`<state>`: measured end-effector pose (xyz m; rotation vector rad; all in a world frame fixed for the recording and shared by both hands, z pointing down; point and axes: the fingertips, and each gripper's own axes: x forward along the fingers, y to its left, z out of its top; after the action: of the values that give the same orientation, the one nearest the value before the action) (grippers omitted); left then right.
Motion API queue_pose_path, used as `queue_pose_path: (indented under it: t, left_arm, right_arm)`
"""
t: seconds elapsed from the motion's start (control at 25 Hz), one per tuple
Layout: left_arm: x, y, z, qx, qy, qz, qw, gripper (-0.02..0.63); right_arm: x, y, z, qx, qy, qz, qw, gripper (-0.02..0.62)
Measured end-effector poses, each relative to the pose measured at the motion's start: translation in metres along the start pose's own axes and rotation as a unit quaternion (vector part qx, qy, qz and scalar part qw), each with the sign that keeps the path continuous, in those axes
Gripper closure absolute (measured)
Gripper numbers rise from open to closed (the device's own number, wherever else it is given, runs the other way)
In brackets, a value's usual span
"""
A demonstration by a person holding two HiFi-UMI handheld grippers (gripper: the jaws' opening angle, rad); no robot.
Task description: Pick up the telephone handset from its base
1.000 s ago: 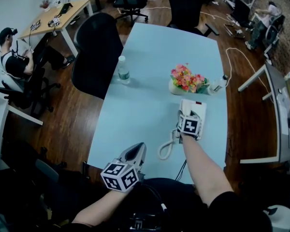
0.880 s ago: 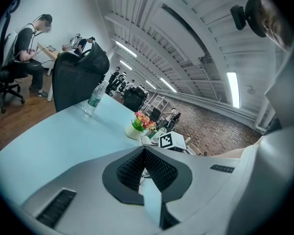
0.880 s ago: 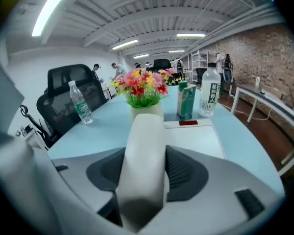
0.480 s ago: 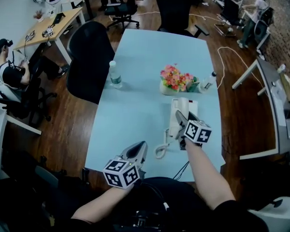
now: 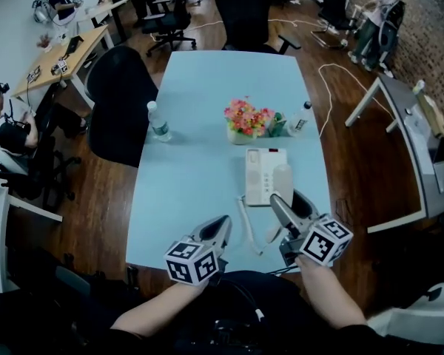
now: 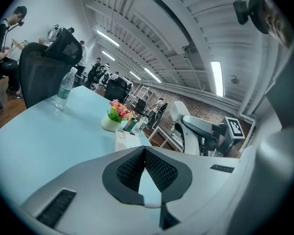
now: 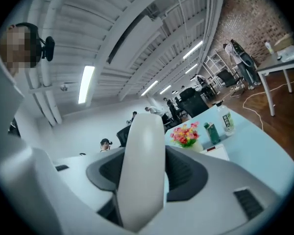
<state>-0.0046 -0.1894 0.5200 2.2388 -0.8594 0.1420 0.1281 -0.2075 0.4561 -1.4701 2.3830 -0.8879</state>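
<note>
The white telephone base (image 5: 260, 174) lies on the pale blue table (image 5: 200, 161), in front of the flowers. My right gripper (image 5: 286, 200) is shut on the white handset (image 5: 283, 182) and holds it off the base, on the base's near right side. In the right gripper view the handset (image 7: 144, 165) stands upright between the dark pads. A white cord (image 5: 248, 224) trails from it across the table. My left gripper (image 5: 216, 231) hovers at the near table edge, shut on nothing. In its own view the pads (image 6: 159, 168) meet at the tips, with the base (image 6: 125, 140) beyond.
A pot of pink and yellow flowers (image 5: 246, 120) and a small bottle (image 5: 301, 118) stand behind the base. A water bottle (image 5: 159, 122) is at the table's left edge beside a black chair (image 5: 118, 98). People sit at desks on the far left.
The right gripper has come up off the base with the handset in it and drawn back toward me, pulling the cord along. The left gripper has shifted a little.
</note>
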Motion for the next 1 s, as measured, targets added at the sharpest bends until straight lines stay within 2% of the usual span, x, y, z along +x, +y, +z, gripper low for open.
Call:
queue_pose_path:
  t: [0.28, 0.56, 1.0]
  left_arm:
    - [0.005, -0.013, -0.002, 0.019, 0.008, -0.006, 0.9998, 0.615]
    - [0.007, -0.021, -0.004, 0.026, 0.015, -0.013, 0.9995, 0.615]
    - [0.009, -0.017, -0.003, 0.017, 0.013, -0.015, 0.9997, 0.615]
  right_arm:
    - [-0.044, 0.009, -0.031, 0.014, 0.012, 0.004, 1.0, 0.348]
    - [-0.045, -0.004, -0.051, 0.044, 0.024, -0.004, 0.999, 0.348]
    - [-0.037, 0.003, -0.054, -0.003, 0.038, -0.005, 0.999, 0.351]
